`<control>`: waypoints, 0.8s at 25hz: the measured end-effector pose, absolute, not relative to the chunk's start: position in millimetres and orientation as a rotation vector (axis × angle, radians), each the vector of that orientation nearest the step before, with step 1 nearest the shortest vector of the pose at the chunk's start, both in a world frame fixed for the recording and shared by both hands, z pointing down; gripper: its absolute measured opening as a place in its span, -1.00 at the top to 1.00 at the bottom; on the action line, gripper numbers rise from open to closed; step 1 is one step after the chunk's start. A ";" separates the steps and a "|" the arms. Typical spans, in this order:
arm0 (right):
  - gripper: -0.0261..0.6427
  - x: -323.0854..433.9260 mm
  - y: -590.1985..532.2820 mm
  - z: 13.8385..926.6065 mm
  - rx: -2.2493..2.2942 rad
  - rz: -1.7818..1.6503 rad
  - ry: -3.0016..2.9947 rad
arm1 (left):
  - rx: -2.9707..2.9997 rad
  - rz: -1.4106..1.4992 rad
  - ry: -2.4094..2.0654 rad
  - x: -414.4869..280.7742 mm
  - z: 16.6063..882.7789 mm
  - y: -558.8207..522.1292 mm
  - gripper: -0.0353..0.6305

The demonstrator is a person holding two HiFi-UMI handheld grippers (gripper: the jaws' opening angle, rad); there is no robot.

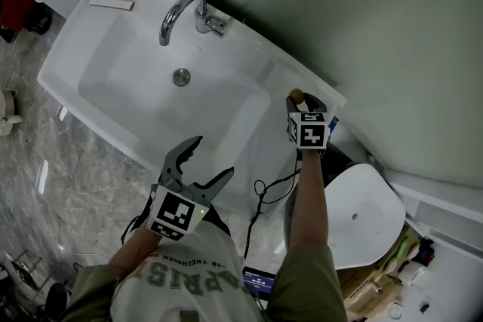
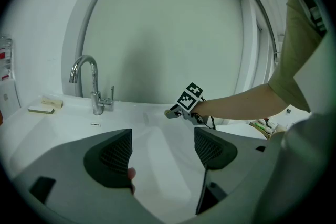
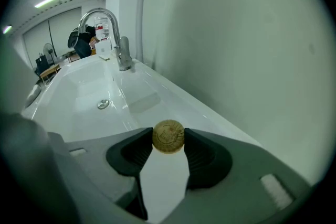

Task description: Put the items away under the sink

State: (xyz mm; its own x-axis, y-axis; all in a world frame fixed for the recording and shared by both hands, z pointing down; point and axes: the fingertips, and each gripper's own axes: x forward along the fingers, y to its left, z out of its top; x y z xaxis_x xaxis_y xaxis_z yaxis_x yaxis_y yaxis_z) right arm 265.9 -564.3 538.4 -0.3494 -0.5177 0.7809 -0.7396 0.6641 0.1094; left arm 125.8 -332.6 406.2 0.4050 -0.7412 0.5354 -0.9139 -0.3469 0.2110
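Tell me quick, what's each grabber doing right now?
Left gripper: open, nothing between its jaws.
Right gripper: closed on a small round tan thing; what it is cannot be told.

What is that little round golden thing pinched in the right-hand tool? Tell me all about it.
The round thing is small, tan-gold and matt, cork-like, with a faint stamped pattern too blurred to read. The right gripper pinches it between its dark jaw tips, one each side. It is over the back ledge of the white sink, near the wall; whether it touches the ledge is unclear.
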 end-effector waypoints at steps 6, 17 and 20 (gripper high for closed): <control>0.35 265.0 -540.1 517.8 0.998 0.326 -2.054 | 2.212 0.473 -1.407 124.9 399.7 -313.3 -0.19; 0.35 257.9 -456.0 471.8 1.112 0.340 -2.073 | 2.293 0.458 -1.378 114.6 378.6 -248.3 -0.19; 0.35 255.8 -424.9 460.3 1.138 0.340 -2.079 | 2.310 0.450 -1.373 105.7 371.8 -226.3 -0.19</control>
State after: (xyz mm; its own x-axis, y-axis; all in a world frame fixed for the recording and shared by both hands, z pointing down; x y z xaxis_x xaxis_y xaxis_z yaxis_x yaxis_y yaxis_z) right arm 255.8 -424.9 460.3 -0.3419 -0.6192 0.7069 -0.8122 0.5731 0.1092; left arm 105.7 -226.3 371.8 0.4617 -0.7510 0.4721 -0.8847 -0.4284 0.1837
